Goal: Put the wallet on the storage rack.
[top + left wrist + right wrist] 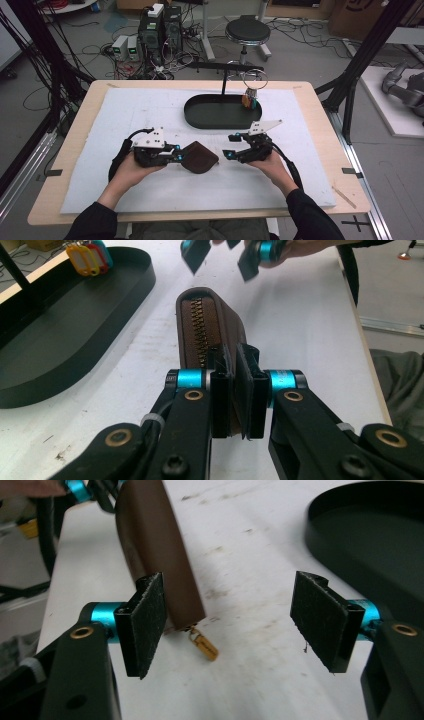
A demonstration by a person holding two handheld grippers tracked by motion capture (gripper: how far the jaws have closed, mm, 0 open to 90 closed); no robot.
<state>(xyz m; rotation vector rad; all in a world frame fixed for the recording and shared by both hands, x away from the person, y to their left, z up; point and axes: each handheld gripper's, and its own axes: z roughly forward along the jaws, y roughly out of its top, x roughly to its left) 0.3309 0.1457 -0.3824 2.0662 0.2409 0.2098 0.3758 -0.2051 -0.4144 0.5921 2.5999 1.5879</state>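
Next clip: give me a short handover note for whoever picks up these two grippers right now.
Left gripper: shut on the brown zip pouch, holding it on edge over the white mat.
Right gripper: open, nothing between the pads, close to the pouch's near end.
Zipper pull: dangles at that end, between the right jaws but untouched.
Zipper: looks closed along the visible stretch.
Black tray: empty; key tags hang over its rim.
Done: pouch gripped. Left: probably grab the pull and unzip.

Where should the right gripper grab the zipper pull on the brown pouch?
Grip the small gold pull tab hanging at the pouch's free end, coming from the right, opposite the left gripper clamped on the other end. The tab is thin and dangles loose, so the open right gripper probably must close across its flat faces.
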